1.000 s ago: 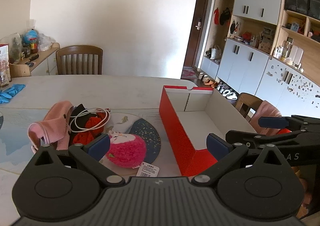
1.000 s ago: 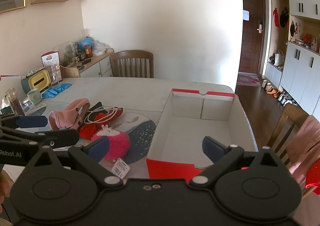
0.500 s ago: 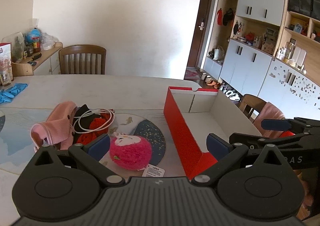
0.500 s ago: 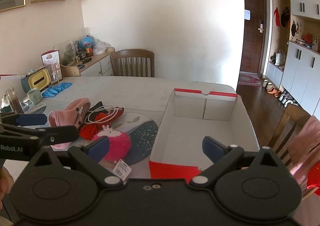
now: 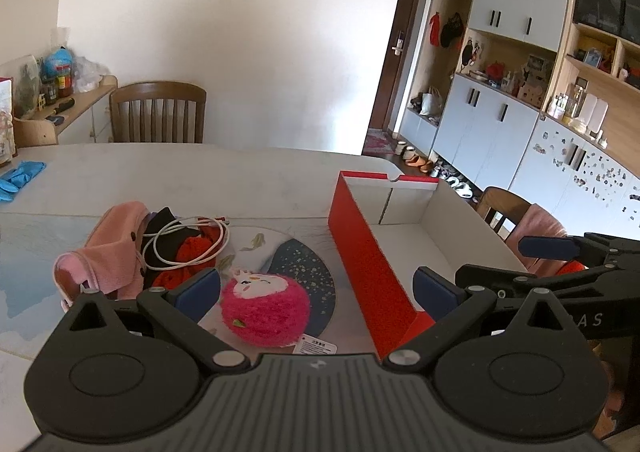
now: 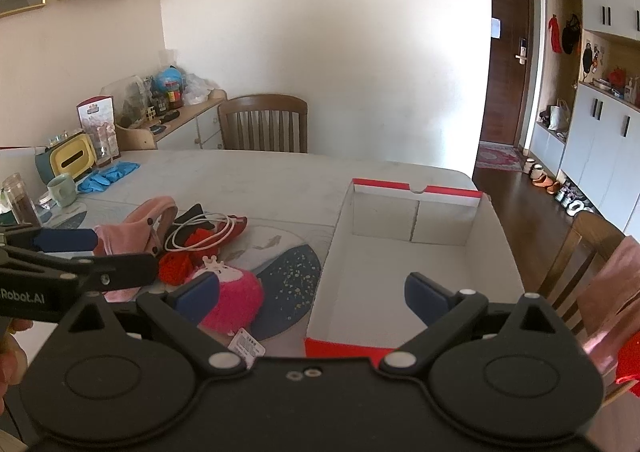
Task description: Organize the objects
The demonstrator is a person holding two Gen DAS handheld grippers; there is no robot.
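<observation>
A red cardboard box with a white empty inside stands open on the table. Left of it lie a fluffy pink plush toy with a tag, a pink cloth, a white cable coiled over red and black fabric. My left gripper is open and empty, above the table's near edge, the plush just in front. My right gripper is open and empty, hovering before the box's near wall. Each gripper shows at the edge of the other's view.
Blue gloves, a green mug, a jar and a tissue box sit at the table's far left. Wooden chairs stand behind the table and at its right. A round blue placemat lies under the plush.
Both grippers have drifted a little back and to the left; the box and the plush sit slightly further right in both views. Nothing was picked up.
</observation>
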